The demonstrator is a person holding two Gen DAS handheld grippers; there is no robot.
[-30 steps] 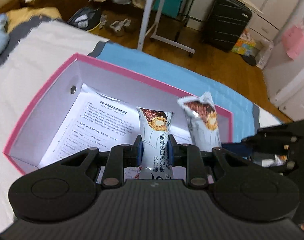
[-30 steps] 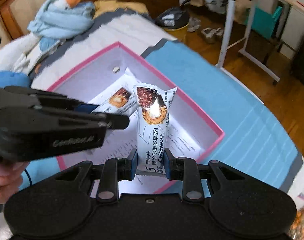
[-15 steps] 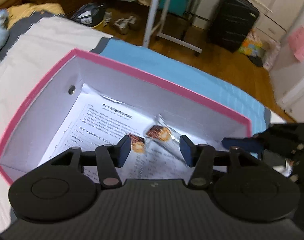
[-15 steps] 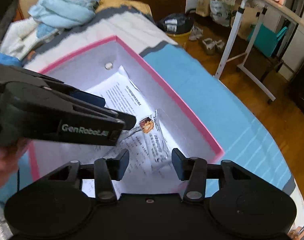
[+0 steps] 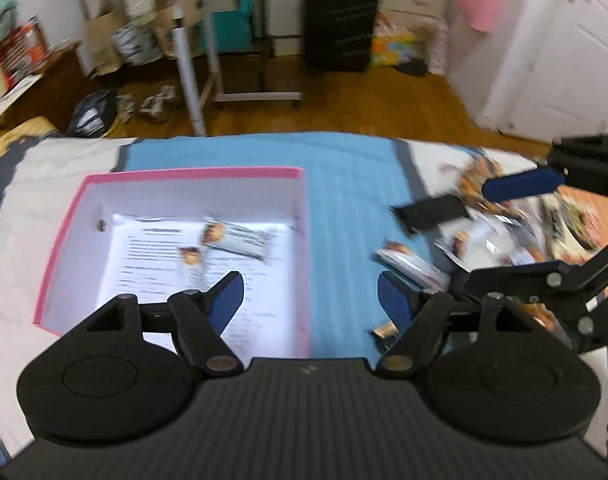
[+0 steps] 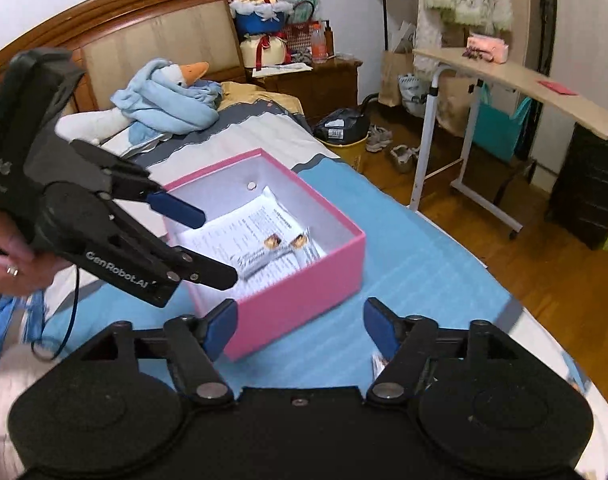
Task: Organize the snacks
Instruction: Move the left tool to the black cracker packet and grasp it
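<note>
Now released: a second ago each gripper pinched a snack bar over the pink box [image 5: 103, 208]; both snack bars [image 5: 233, 240] lie inside it on the printed sheet.
Left gripper [image 5: 310, 300]: jaws opening, nothing between them, pulled back from the box.
Right gripper [image 6: 299, 322]: jaws opening, empty too.
Remaining: the pile of loose snacks [image 5: 496, 236] sits on the bed beside the box, likely next.

The snack pile [image 5: 516, 224] is motion-blurred, its wrappers unreadable. The box wall [image 6: 304, 300] hides part of the two bars [image 6: 279, 254].
</note>
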